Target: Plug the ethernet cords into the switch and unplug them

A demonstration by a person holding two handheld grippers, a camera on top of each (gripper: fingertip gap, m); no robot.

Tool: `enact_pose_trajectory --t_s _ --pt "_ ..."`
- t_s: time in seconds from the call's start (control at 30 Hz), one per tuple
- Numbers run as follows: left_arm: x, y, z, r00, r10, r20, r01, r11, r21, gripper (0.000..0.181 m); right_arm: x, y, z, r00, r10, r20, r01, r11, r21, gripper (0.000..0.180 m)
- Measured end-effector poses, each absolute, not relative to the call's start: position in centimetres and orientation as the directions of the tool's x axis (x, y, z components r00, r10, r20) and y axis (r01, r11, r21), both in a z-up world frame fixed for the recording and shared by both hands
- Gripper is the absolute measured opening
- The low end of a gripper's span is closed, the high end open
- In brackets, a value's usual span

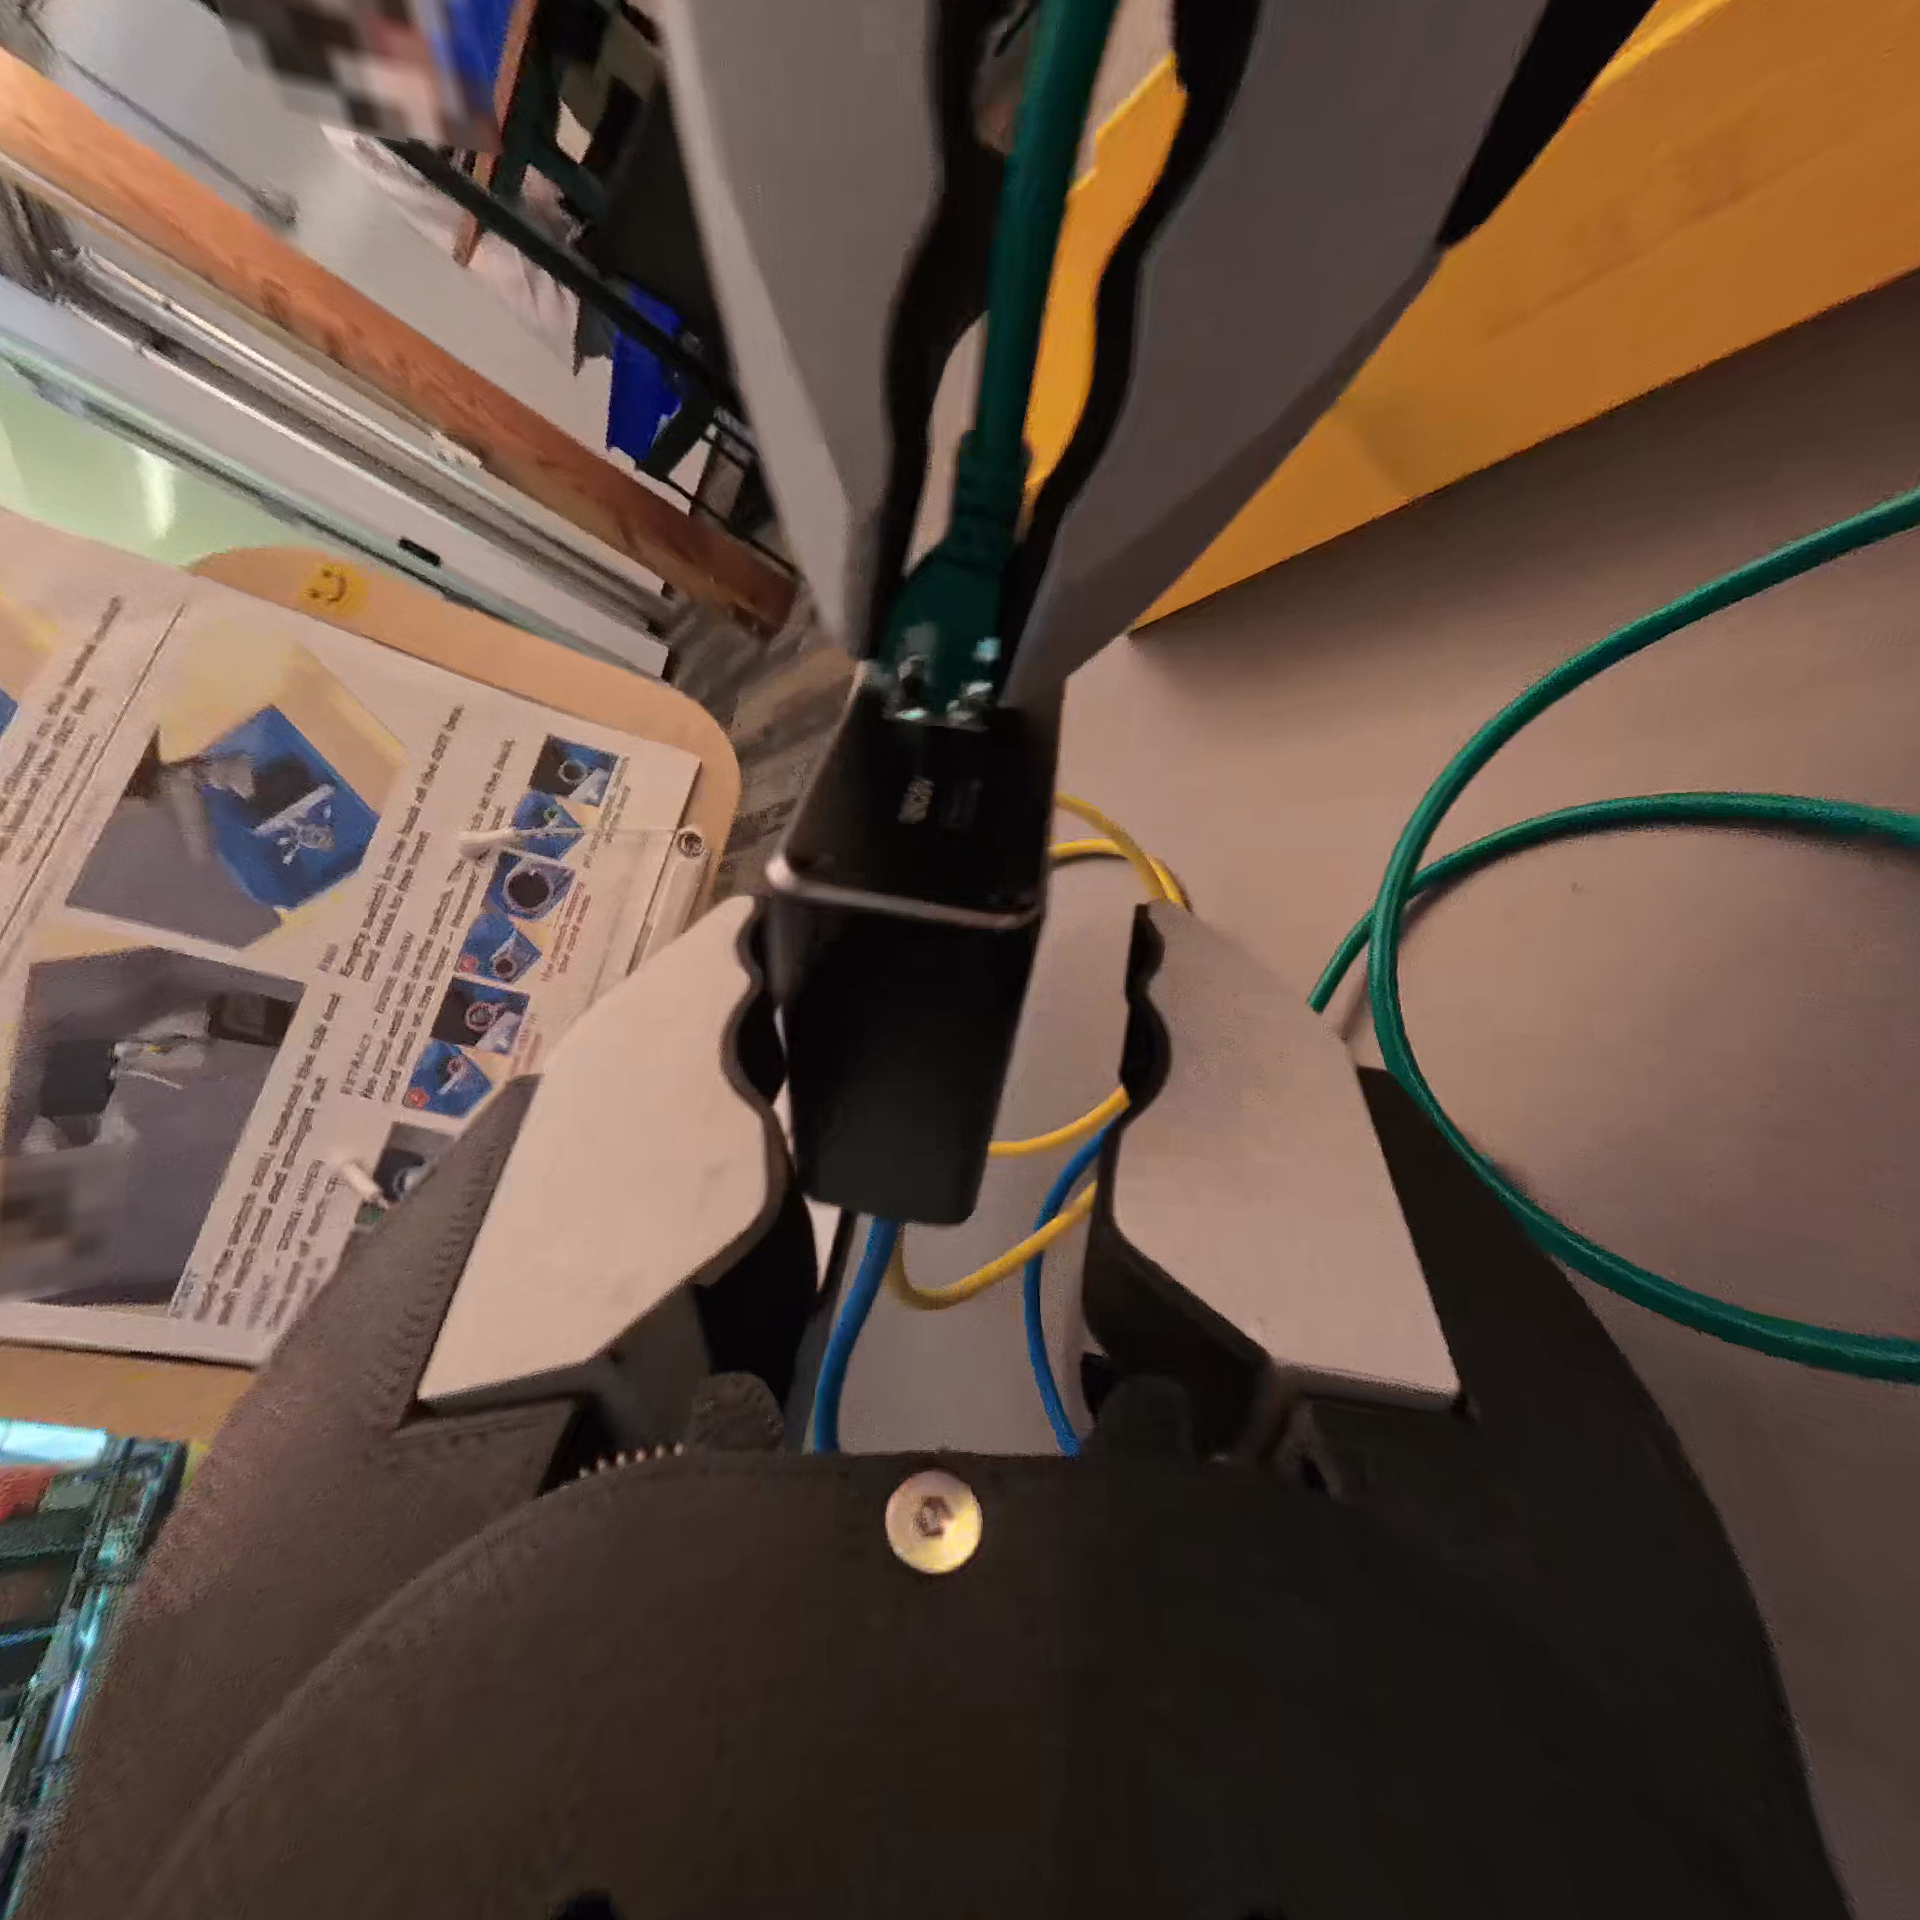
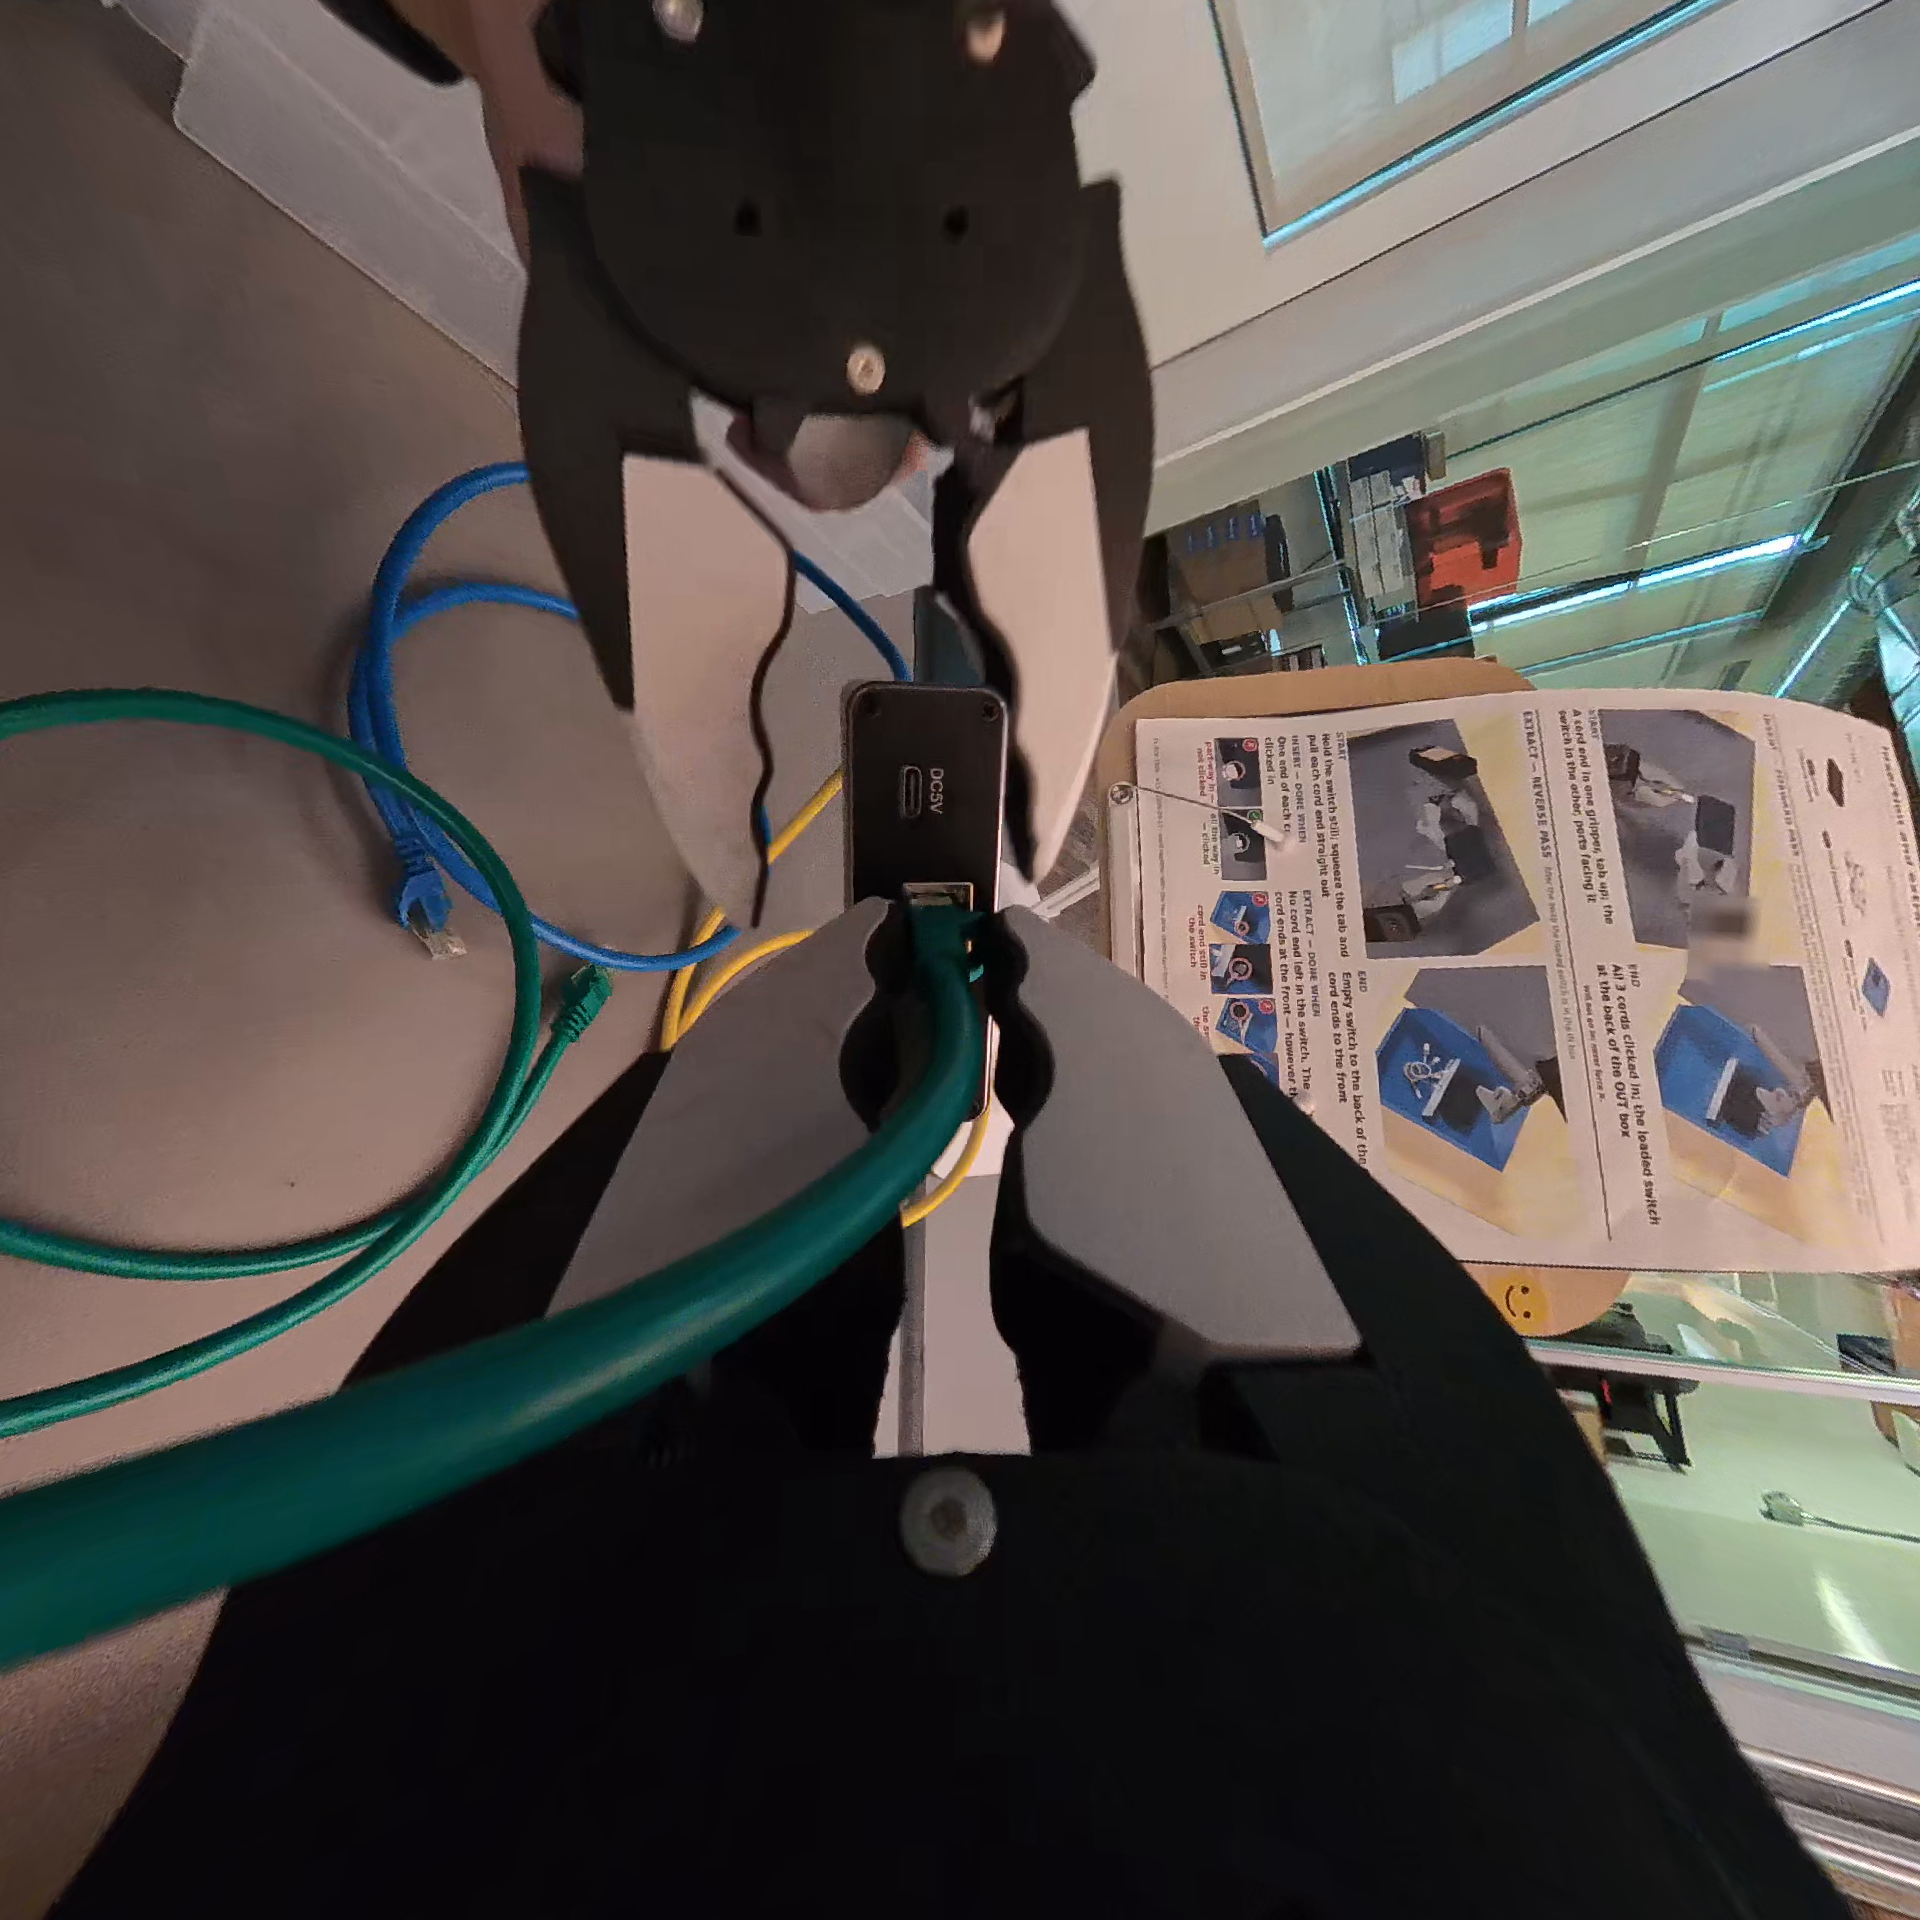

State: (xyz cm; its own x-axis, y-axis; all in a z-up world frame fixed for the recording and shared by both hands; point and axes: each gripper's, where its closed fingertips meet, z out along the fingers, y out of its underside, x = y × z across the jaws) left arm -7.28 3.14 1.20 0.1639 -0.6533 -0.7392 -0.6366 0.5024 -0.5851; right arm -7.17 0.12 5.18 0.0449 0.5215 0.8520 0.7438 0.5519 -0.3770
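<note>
The black switch [image 1: 904,997] [image 2: 925,790] sits between the jaws of my left gripper [image 1: 940,925]. One finger [image 1: 665,1091] touches it, and a gap shows at the other finger [image 1: 1236,1122]. My right gripper [image 2: 940,925] is shut on the green cord [image 2: 623,1351] just behind its plug, and the plug is in the switch's end port. My right gripper also shows in the left wrist view [image 1: 940,665], around the green cord [image 1: 1023,312]. My left gripper also shows in the right wrist view [image 2: 888,894]. The blue cord [image 2: 416,644] and the yellow cord [image 2: 717,956] lie loose on the table.
The grey table [image 2: 208,416] holds loops of green cord [image 1: 1455,935], and the cord's free end [image 2: 582,997] lies near the blue plug [image 2: 426,914]. A printed instruction sheet on a wooden board [image 2: 1507,987] [image 1: 312,935] lies beside the switch. A yellow wall [image 1: 1558,312] borders the table. A clear plastic box [image 2: 343,135] stands at the far side. My hands' fingertips stand some 5 cm from each other.
</note>
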Motion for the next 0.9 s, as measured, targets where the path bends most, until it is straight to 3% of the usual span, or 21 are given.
enact_pose_trajectory --t_s 0.07,0.1,0.43,0.53,0.9 --pt "-6.8 2.9 1.8 0.190 -0.600 -0.777 -0.594 0.560 -0.578 0.040 -7.3 0.1 4.9 0.030 0.524 0.851 0.751 0.551 -0.365 0.015" --pt "-6.9 2.8 2.0 0.190 -0.589 -0.786 -0.580 0.579 -0.574 0.039 -7.4 0.0 4.8 0.030 0.530 0.847 0.743 0.555 -0.374 0.015" --pt "-7.1 2.5 1.7 0.109 -0.618 -0.779 -0.695 0.512 -0.504 0.038 -7.0 -0.4 4.5 0.021 0.533 0.846 0.743 0.558 -0.370 0.014" --pt "-6.8 2.2 2.7 0.127 -0.546 -0.828 -0.698 0.544 -0.466 0.038 -6.7 -1.1 5.1 0.042 0.555 0.830 0.722 0.558 -0.409 0.013" --pt "-6.1 2.2 0.6 0.076 -0.594 -0.801 -0.732 0.512 -0.449 0.040 -5.8 -1.4 3.1 0.028 0.732 0.681 0.724 0.455 -0.518 0.014"
